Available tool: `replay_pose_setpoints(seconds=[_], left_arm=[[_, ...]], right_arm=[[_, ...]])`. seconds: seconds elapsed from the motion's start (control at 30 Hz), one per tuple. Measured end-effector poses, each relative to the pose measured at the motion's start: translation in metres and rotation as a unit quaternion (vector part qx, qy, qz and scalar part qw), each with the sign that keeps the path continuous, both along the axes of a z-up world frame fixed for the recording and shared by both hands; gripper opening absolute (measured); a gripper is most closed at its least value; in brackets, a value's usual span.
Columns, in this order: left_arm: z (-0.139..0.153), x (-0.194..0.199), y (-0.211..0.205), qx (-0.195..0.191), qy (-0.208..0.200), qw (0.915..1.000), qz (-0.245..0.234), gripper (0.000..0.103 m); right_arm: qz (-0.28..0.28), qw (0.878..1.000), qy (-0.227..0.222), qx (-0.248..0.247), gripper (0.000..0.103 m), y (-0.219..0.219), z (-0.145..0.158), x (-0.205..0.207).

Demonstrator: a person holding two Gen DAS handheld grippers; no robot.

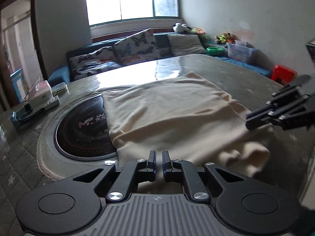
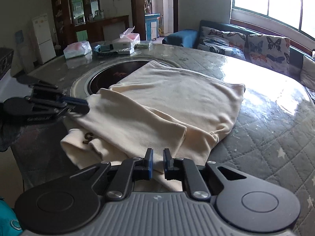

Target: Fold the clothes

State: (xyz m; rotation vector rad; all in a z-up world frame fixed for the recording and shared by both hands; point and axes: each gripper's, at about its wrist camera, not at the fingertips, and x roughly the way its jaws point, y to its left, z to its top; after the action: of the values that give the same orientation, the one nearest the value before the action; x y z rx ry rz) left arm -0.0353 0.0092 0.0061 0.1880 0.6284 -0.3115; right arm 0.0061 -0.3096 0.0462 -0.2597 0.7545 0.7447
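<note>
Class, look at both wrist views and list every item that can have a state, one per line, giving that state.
cream garment: partly folded, lying flat on the table, near edge bunched over the table edge
left tongs: narrow gap between fingers, over the garment's near edge; grip unclear
right tongs: narrow gap, cloth between the fingers; grip unclear
round cooktop: partly covered by the garment
table: glossy, reflecting window light

The cream garment [image 2: 173, 102] is soft, matt knit cloth. The bench [image 2: 265, 122] wears quilted grey fabric under a glossy clear film (it glares). The cooktop [image 1: 82, 129] looks like smooth dark glass.
</note>
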Motion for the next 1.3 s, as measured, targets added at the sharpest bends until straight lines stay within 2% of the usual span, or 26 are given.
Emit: replay_pose_setpoints(seconds=[0.07, 0.17, 0.33, 0.5, 0.57, 0.7, 0.83, 0.9, 1.0, 1.1, 1.17, 1.3], left_arm=[[0.0, -0.008, 0.0, 0.013, -0.005, 0.9998, -0.011, 0.011], [-0.005, -0.019, -0.006, 0.044, -0.021, 0.9981, -0.039, 0.031], [-0.014, -0.039, -0.017, 0.094, -0.048, 0.9907, -0.085, 0.031], [-0.022, -0.057, -0.028, 0.143, -0.076, 0.9784, -0.129, 0.033], [-0.026, -0.058, -0.034, 0.151, -0.085, 0.9749, -0.139, 0.037], [-0.03, -0.058, -0.043, 0.161, -0.106, 0.9699, -0.15, 0.039], [-0.03, -0.055, -0.047, 0.156, -0.121, 0.9681, -0.154, 0.037], [-0.03, -0.052, -0.047, 0.151, -0.122, 0.9687, -0.154, 0.019], [-0.024, -0.044, -0.043, 0.133, -0.12, 0.9729, -0.147, 0.01], [-0.015, -0.033, -0.038, 0.108, -0.117, 0.9786, -0.13, 0.01], [-0.009, -0.022, -0.033, 0.091, -0.113, 0.9823, -0.118, 0.009], [-0.001, -0.005, -0.028, 0.066, -0.103, 0.987, -0.105, 0.009]], right_arm=[[0.002, 1.0, 0.002, -0.01, 0.011, 0.001, -0.004, 0.0], [0.002, 1.0, -0.002, -0.009, 0.011, 0.0, -0.002, 0.0], [0.007, 1.0, -0.015, -0.008, 0.014, -0.001, 0.01, -0.001], [0.013, 0.999, -0.031, -0.017, 0.021, 0.0, 0.019, -0.001], [0.018, 0.999, -0.037, -0.021, 0.028, 0.001, 0.023, -0.002], [0.038, 0.998, -0.044, -0.035, 0.031, 0.002, 0.025, -0.009], [0.061, 0.995, -0.051, -0.052, 0.035, 0.003, 0.023, -0.018], [0.071, 0.994, -0.053, -0.06, 0.039, 0.003, 0.023, -0.023], [0.092, 0.991, -0.06, -0.071, 0.043, 0.002, 0.022, -0.031], [0.112, 0.988, -0.067, -0.082, 0.046, 0.001, 0.021, -0.039], [0.126, 0.986, -0.073, -0.087, 0.052, 0.002, 0.02, -0.043], [0.14, 0.981, -0.092, -0.096, 0.053, 0.007, 0.013, -0.047]])
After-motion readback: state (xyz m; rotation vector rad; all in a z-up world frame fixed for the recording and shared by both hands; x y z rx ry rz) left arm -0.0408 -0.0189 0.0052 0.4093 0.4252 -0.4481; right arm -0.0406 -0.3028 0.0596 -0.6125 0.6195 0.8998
